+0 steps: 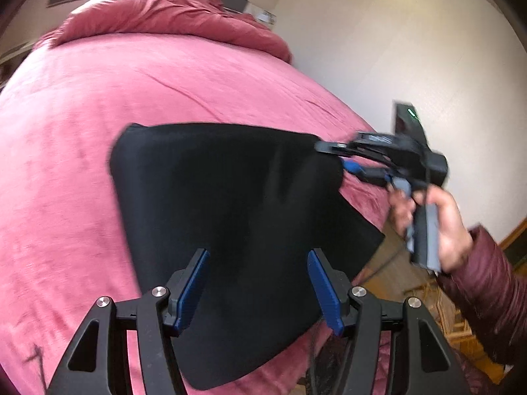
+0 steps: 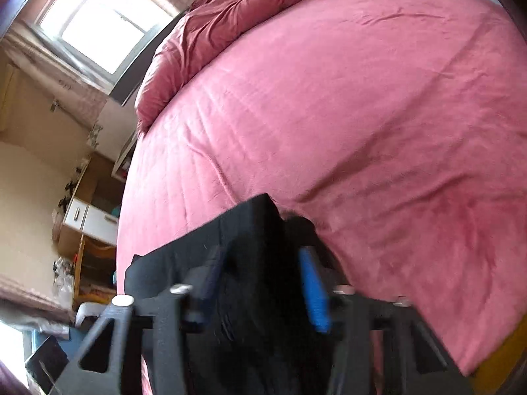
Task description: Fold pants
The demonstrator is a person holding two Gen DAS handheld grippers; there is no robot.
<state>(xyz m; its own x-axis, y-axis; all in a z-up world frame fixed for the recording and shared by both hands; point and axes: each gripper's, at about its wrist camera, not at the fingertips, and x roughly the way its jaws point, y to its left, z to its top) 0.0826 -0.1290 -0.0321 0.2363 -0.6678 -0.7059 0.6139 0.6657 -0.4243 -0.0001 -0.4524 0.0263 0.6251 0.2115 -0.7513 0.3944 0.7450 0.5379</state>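
Observation:
Black pants (image 1: 230, 217) lie folded on the pink bed cover (image 1: 82, 131), near its front edge. My left gripper (image 1: 258, 283) is open just above the near part of the pants, holding nothing. My right gripper (image 1: 342, 161) shows at the right in the left wrist view, at the pants' right edge; its fingers look open there. In the right wrist view the right gripper (image 2: 260, 283) has its fingers apart with black cloth (image 2: 230, 240) between and in front of them. That view is blurred.
A bunched red duvet (image 1: 158, 10) lies at the far end of the bed. A wall (image 1: 395, 49) stands to the right. A window (image 2: 95, 23) and a desk with drawers (image 2: 82, 223) are left of the bed. Wooden floor (image 1: 428, 293) lies below the bed edge.

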